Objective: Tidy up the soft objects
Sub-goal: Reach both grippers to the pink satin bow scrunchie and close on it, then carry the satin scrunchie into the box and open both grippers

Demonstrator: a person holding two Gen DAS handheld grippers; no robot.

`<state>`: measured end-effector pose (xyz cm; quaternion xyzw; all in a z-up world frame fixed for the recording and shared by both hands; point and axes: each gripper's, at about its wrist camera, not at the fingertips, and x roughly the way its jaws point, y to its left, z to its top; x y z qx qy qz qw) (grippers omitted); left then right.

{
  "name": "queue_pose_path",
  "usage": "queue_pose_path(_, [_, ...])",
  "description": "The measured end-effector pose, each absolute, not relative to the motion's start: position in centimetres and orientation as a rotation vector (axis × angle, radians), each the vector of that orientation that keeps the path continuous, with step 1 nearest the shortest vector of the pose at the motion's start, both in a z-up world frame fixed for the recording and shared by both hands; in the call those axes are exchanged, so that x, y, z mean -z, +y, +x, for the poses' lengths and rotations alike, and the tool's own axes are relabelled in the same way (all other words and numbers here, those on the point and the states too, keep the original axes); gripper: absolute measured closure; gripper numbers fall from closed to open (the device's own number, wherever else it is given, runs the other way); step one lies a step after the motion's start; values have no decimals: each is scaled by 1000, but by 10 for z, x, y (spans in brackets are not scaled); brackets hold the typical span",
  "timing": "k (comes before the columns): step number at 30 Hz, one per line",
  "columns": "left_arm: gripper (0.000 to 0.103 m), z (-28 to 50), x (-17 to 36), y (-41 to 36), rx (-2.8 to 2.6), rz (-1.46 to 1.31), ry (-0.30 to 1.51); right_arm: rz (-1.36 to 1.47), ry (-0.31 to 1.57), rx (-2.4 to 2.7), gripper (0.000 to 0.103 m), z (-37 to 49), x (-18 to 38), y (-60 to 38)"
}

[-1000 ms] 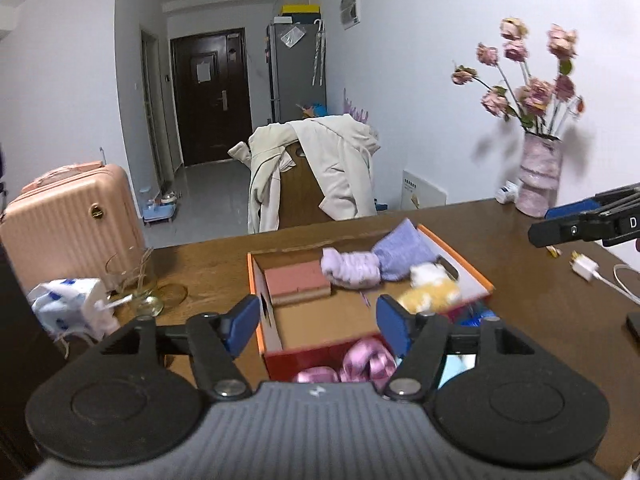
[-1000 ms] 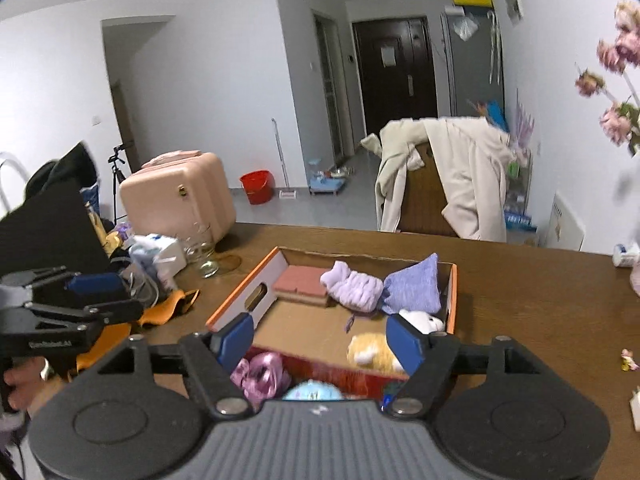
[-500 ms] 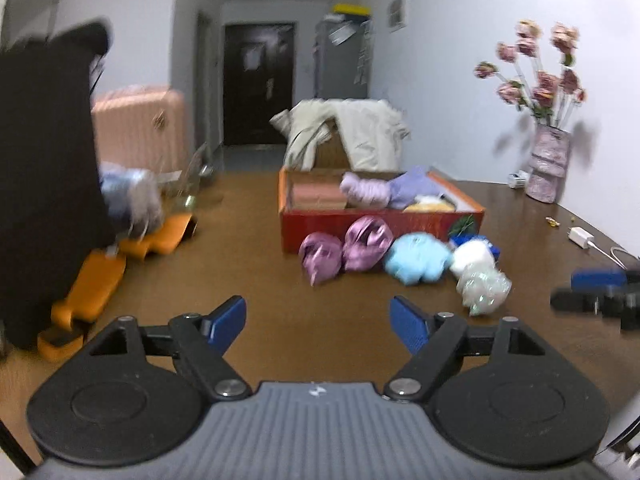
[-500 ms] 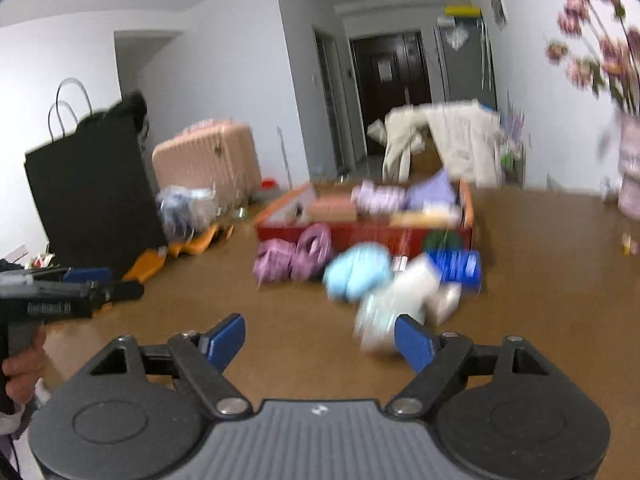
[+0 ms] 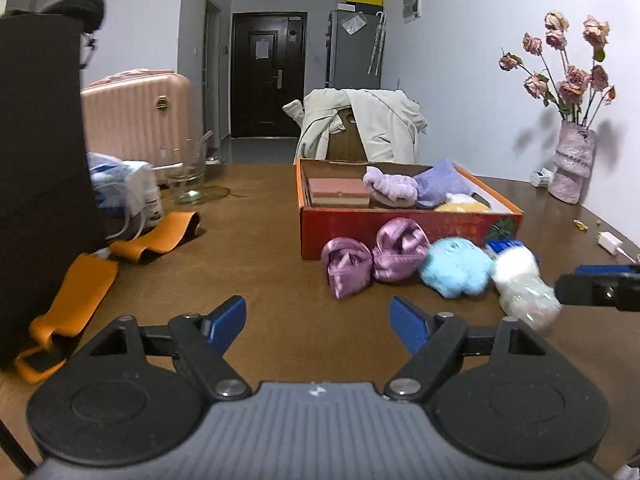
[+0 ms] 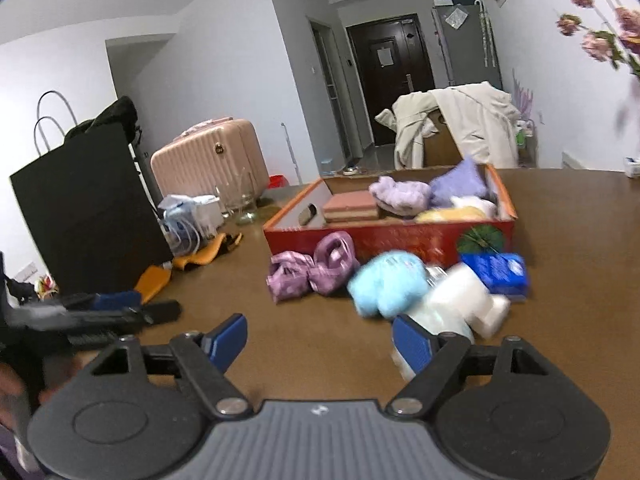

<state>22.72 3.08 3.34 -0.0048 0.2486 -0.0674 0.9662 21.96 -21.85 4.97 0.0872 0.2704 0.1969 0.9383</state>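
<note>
Brown table (image 5: 260,264), red box (image 5: 400,224) long axis running away, left claw (image 5: 318,322) spread, right claw (image 6: 320,340) closing, empty.

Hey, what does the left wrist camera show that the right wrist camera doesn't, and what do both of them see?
Only the left wrist view shows the pink vase holding the dried roses and the white charger on the table's right edge. Only the right wrist view shows the black bag's handles, the box's cut-out side handle and the whole blue packet. Both show the red box, the two purple satin pieces, the light blue plush, the white plush, the pink suitcase and the coat-draped chair.
</note>
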Motion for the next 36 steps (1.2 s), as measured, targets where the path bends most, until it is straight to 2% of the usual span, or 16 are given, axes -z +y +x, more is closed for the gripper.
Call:
queue_pose_path(4, [24,285,-23,28,189,-29,512,181,558,-412,37,280,-47,-191])
queue_pose_path(7, [31,332,-9,28,258,-77,576,205,593,-372,43,332,-34,-174])
queue_pose_path(12, [54,377,17,27,337,-143,639,247,647,-342,57,382,-7,-162])
queue_pose_path(14, [62,384,27,31,368,-189,670,239,665,-341,62,392,4,-158])
queue_pose_path(16, [67,385,30,33,379,-204,683,233,679,-349,71,397,14,-156])
queue_pose_path(17, [73,383,30,35,390,-208,677,242,679,-359,73,398,18,-155])
queue_pose_path(23, [82,382,25,40,392,-229,684,204,667,-391,93,396,14,-147])
queue_pose_path(31, [83,310,-12,49,405,-266,646,206,614,-464,93,330,-27,-153])
queue_pose_path(36, [83,251,-20,42,407,-261,645,233,629,-481,93,270,-30,-164])
